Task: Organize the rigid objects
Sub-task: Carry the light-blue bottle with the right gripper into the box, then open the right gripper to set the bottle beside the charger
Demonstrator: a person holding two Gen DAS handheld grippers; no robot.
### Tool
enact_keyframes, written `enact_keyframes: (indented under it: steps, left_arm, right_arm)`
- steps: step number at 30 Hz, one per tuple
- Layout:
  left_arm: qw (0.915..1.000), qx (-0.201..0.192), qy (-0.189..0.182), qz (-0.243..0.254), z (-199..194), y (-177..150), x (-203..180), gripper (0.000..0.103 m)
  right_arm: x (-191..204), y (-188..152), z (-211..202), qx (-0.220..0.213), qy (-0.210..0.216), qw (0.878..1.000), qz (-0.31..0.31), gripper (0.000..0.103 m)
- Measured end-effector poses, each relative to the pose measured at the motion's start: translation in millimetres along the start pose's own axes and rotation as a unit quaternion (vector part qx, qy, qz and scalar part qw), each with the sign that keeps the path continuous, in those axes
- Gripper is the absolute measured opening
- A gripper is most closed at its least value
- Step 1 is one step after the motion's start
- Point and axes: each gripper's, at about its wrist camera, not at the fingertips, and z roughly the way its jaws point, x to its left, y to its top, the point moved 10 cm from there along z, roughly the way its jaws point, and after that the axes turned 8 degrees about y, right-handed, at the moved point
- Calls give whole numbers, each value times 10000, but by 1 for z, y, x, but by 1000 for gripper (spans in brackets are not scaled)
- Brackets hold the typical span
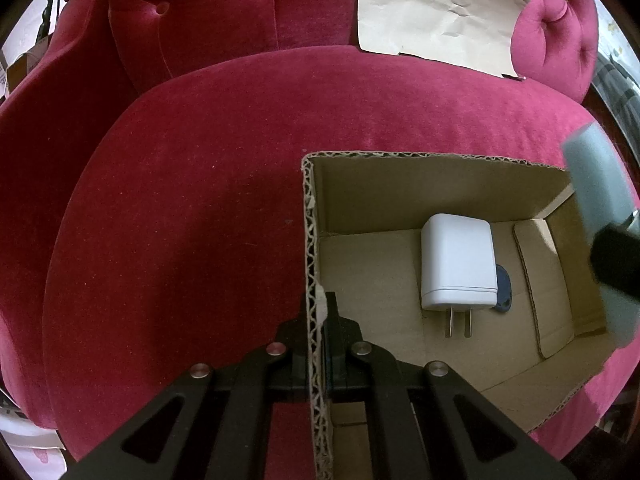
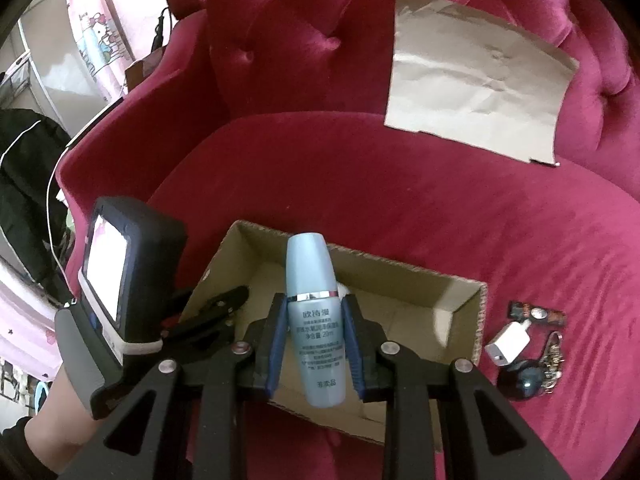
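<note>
- The cardboard box (image 2: 456, 300) sits open on the red sofa (image 2: 360, 184), directly under the right gripper (image 2: 316, 344).
- That gripper is clenched on the blue bottle (image 2: 310, 292), long axis pointing away over the box.
- The left gripper (image 1: 320, 332) pinches the box's left wall.
- A white charger (image 1: 458, 264) lies inside.

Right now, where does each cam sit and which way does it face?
Left wrist: on the left claw, looking down into the cardboard box at a white charger; claw clamps the box wall.
Right wrist: on the right claw, above the box, facing the sofa back; holds a blue bottle; left claw's unit shows.
Shared: box, red sofa, brown paper.
</note>
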Motion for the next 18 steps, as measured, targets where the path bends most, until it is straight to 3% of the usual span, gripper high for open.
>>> enact_keyframes:
  steps: [18]
  left_arm:
    - [10000, -2, -21, 37, -1, 1, -1, 4]
  right_arm:
    - [6, -15, 39, 304, 82, 9995, 47, 28]
